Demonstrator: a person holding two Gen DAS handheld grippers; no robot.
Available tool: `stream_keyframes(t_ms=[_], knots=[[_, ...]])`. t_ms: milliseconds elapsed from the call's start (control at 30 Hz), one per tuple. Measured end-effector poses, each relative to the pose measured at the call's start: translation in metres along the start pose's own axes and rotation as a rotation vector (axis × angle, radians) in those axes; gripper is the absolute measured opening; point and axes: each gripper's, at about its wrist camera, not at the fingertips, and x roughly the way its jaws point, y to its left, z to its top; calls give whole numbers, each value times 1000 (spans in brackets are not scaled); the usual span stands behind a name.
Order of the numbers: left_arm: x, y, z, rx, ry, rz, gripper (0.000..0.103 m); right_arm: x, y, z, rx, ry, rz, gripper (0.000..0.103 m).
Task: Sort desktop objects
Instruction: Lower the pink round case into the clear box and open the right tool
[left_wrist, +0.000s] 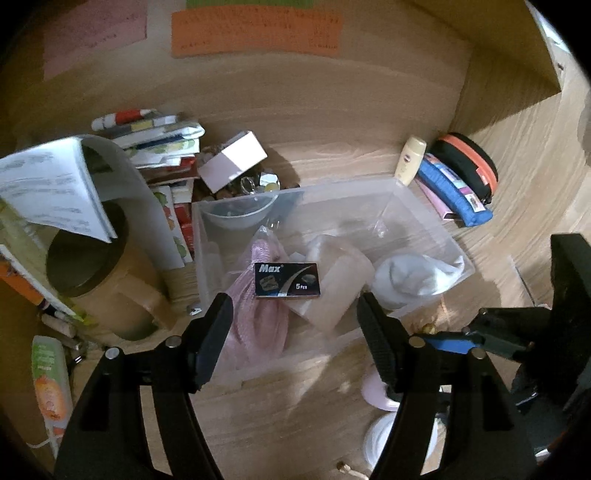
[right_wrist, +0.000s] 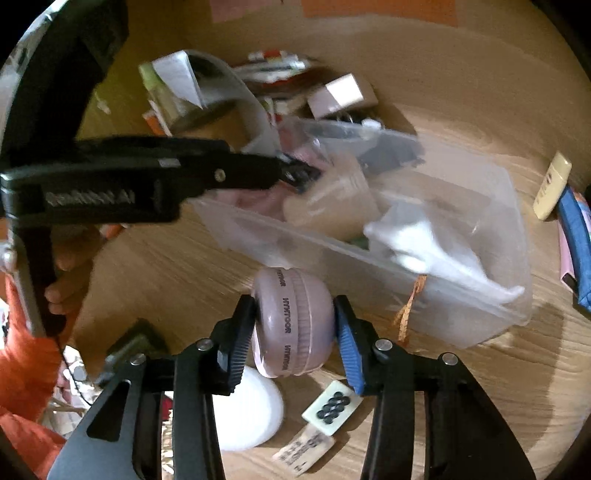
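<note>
Right hand-held gripper (right_wrist: 294, 325) clamps pink round case (right_wrist: 293, 321), long axis upright; clear bin (right_wrist: 443, 321) at 1 o'clock, just beyond. Left hand-held gripper (left_wrist: 295, 325) open, empty, over bin.

A home desk is showing here: books (left_wrist: 162, 147) piling up by a mug (left_wrist: 110, 280), sticky notes (left_wrist: 255, 33) hanging above.
</note>
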Motion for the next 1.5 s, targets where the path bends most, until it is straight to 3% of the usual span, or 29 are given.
stream_keyframes(t_ms=[233,367,433,533,733,1000,1300,1500], knots=[[-43,7,-16,0,-57,41,76,-41,6,12,-22,-108,-14,39],[-61,11,-28,13,-76,79,79,-61,-5,27,-22,-177,-74,39],[-67,13,-35,16,-80,96,86,-69,-12,36,-13,-203,-96,39],[-68,16,-51,21,-49,101,87,-72,-28,49,2,-230,-169,39],[-60,17,-85,16,38,99,87,-41,-64,69,58,-174,-254,39],[-54,12,-122,-11,115,51,87,23,-100,69,108,-20,-306,39],[-45,11,-144,-48,159,29,87,44,-98,65,74,33,-359,38],[-40,11,-150,-66,165,29,87,34,-94,63,77,32,-363,39]])
